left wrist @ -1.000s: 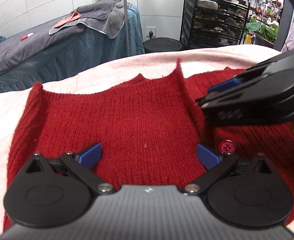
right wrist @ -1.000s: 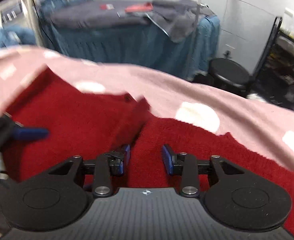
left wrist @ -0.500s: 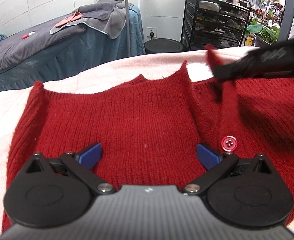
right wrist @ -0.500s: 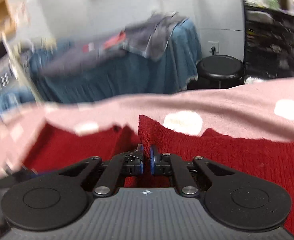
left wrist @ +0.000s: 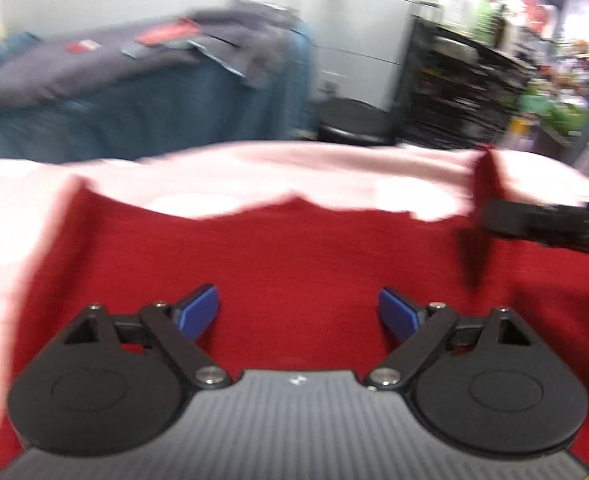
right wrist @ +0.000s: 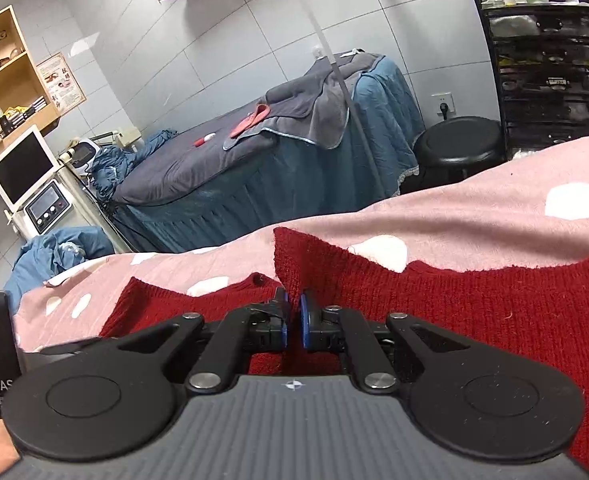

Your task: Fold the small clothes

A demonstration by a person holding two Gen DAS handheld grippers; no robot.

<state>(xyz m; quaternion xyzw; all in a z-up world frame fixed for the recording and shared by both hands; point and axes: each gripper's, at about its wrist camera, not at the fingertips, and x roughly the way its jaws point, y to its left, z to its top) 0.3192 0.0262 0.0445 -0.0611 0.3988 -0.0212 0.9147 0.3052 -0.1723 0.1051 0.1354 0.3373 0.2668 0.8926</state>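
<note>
The pink spotted blanket (right wrist: 474, 204) covers the surface and fills the middle band of both views, and on it lies the red knitted cardigan (left wrist: 294, 256), spread across the lower half of each frame. A second ago its front edge lay loosely folded near the middle of the left wrist view, with a red button showing beside it; now that edge stands lifted as a narrow red flap (left wrist: 484, 184) at the right of that view, and the button is no longer in sight there.

The right tongs (right wrist: 293, 322) are what changed it: a second ago they stood apart over the knit, and now they are clenched on the cardigan's front edge, which rises as a peak just above the blue pads in the right wrist view. This looks like the start of the fold, the front panel ready to be carried across.

The left tongs (left wrist: 298, 312) hold nothing. They hover over the flat red knit, their jaws closing from their widest, nothing pinched between them, and their view is blurred.
</note>
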